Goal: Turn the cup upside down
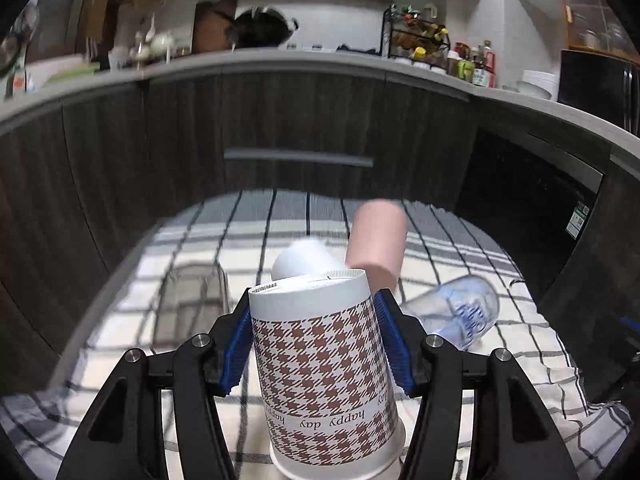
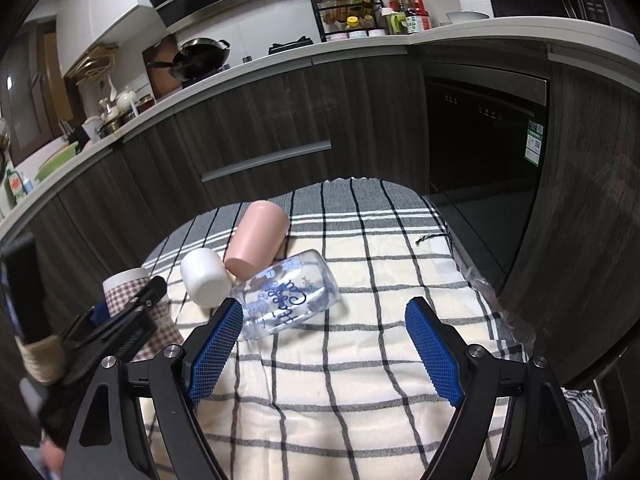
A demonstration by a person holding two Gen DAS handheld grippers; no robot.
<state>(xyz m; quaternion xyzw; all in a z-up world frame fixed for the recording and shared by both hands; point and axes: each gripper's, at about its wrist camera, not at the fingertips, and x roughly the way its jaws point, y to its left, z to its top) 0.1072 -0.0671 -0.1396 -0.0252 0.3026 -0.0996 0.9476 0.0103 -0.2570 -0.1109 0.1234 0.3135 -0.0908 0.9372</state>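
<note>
houndstooth paper cup (image 1: 320,368) is clamped in the left gripper (image 1: 316,344), already rim-down. next: set it flat, let go. right gripper (image 2: 324,344) gapes empty, glass jar (image 2: 286,300) at 12.

Your lighting: even, moderately bright indoor light, soft shadows on the checked cream-and-grey cloth (image 2: 360,360), dark wood-grain cabinet fronts (image 2: 260,120) dim. Your left wrist view: motion blur smears the pink plastic tumbler (image 1: 376,240), small white cup (image 1: 304,260) and clear square glass (image 1: 192,300); the near houndstooth paper cup (image 1: 320,368) stays sharp. Your right wrist view: crisp, with glints on the clear printed glass jar (image 2: 288,296); both views bow the pale countertop (image 2: 360,52) and vignette black at the corners.
</note>
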